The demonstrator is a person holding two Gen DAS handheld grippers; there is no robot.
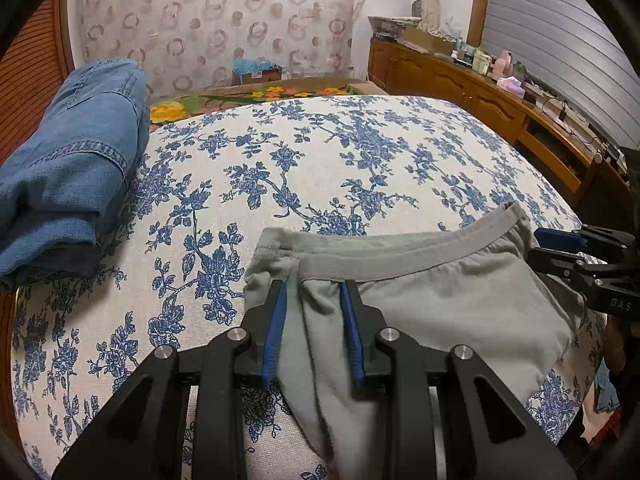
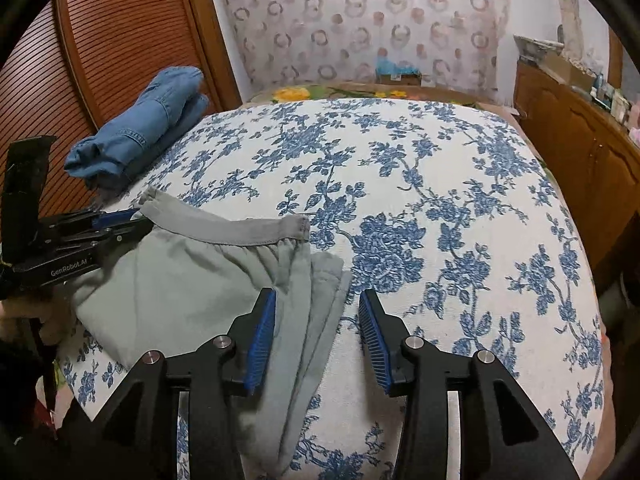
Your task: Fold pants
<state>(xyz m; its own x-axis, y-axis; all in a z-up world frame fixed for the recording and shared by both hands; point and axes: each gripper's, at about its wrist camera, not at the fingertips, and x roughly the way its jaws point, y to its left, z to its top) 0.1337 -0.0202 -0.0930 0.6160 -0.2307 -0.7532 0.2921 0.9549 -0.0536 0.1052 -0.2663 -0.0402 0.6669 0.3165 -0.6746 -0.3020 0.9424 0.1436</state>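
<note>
Lying waistband-away on the bed, the grey pants (image 1: 420, 300) run their long axis from the elastic waistband (image 1: 400, 252) at the far end back toward the operator, with the legs passing beneath both tools and out of the bottom of each view. The left gripper (image 1: 313, 292) sits over one waistband corner; its blue pads (image 1: 276, 332) stand apart with a ridge of grey fabric rising between them, not clamped. The right gripper (image 2: 317, 300) is spread wider and straddles the opposite side edge of the pants: one pad (image 2: 262, 340) is over the cloth and the other is over bare bedspread (image 2: 440, 208). Each tool also appears at the edge of the other's view, near the waistband ends, so both are about equally near the garment. Judged from this layout, the next move depends on closing each tool on its own side of the waist before lifting. The patterned bedspread looks soft and gives a broad working area beyond the waistband. Folded blue jeans (image 1: 72, 168) lie well apart at the far left edge. A wooden cabinet (image 1: 480, 92) lines the right wall; a louvred wooden panel (image 2: 112, 52) stands on the left.
</note>
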